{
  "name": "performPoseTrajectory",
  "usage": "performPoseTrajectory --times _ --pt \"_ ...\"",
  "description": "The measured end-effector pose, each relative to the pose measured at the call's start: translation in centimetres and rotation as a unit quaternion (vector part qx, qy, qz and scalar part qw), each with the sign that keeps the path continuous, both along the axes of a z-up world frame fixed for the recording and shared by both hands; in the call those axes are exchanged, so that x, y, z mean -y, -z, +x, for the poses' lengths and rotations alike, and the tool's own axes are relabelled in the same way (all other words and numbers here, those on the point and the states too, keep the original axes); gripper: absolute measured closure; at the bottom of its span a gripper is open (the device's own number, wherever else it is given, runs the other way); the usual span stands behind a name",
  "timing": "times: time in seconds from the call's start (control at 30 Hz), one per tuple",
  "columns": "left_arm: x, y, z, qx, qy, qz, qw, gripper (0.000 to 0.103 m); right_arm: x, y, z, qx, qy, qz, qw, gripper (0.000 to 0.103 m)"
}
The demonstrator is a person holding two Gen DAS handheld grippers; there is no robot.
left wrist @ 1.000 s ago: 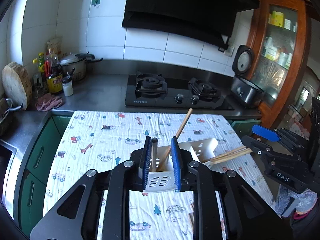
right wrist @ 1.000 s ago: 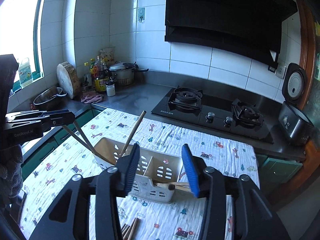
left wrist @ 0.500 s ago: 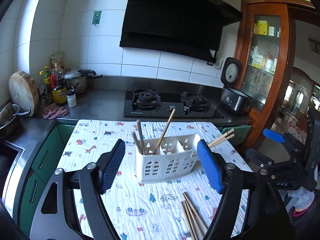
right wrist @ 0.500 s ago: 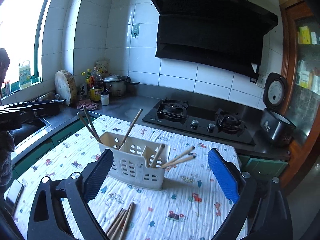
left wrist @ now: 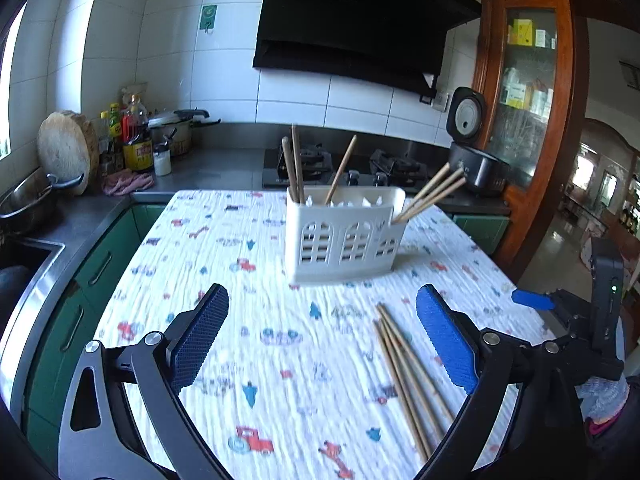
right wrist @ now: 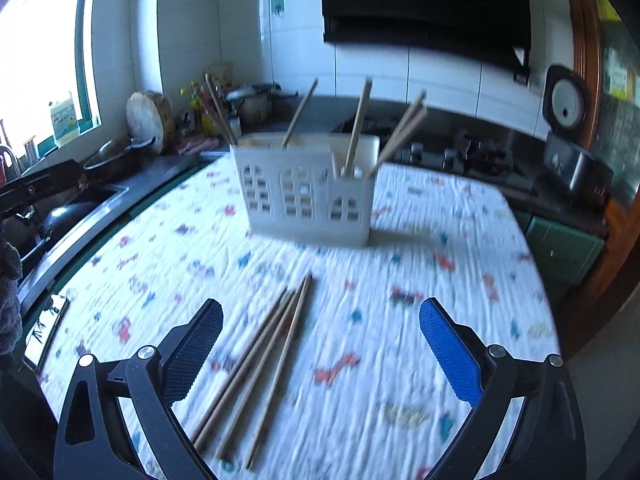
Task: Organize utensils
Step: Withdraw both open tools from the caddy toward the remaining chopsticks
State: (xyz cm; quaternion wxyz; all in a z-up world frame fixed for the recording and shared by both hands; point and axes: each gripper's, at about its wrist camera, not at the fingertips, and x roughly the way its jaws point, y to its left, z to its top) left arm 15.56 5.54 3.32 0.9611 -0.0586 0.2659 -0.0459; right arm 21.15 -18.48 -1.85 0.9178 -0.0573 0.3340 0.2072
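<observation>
A white slotted utensil holder stands upright on the patterned tablecloth, with several wooden chopsticks sticking out of its compartments. It also shows in the right wrist view. Several loose chopsticks lie on the cloth in front of it, between both grippers; they also show in the right wrist view. My left gripper is open and empty, low over the cloth. My right gripper is open and empty over the loose chopsticks; it shows at the right edge of the left wrist view.
Behind the table runs a steel counter with a gas hob, a rice cooker, bottles, a pot and a round chopping board. A sink lies at the left. A wooden cabinet stands at the right.
Both grippers opened wide, letting go of the holder and chopsticks, and pulled back toward the table's near edge. The holder now stands free, farther away in both views.
</observation>
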Motion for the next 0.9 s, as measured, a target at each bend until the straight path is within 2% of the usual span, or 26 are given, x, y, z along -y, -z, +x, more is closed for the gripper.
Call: performPoseTrajectory --times 0.17,0.37,0.57,0.63,0.67,0.9 --pt "-0.1 2.6 -1.5 -0.018 -0.017 0.003 0.9997 0.009 0.1 3.0 -1.6 -0.033 0.004 0.001 0.999 0.008" --pt "-0.2 5.3 -2.9 -0.046 -0.025 0.004 0.9986 0.009 -0.2 5.4 -3.4 -0.042 0.015 -0.014 0.999 0.008" --pt "-0.9 6.7 -3.7 -0.062 -0.039 0.002 0.9973 0.009 -0.8 6.7 -4.7 -0.044 0.026 -0.024 0.998 0.009" --pt "-1.1 7.1 -3.9 -0.066 -0.042 0.001 0.9969 0.009 -1.1 7.0 -5.0 -0.046 0.027 -0.027 0.998 0.017" --pt "-1.2 7.3 -4.0 -0.067 -0.044 0.0 0.9968 0.009 -1.2 7.1 -5.2 -0.048 0.026 -0.029 0.998 0.027" --pt "-2.0 8.3 -4.4 -0.077 -0.051 -0.007 0.9957 0.009 -1.9 8.3 -5.1 -0.086 0.021 -0.02 0.996 0.053"
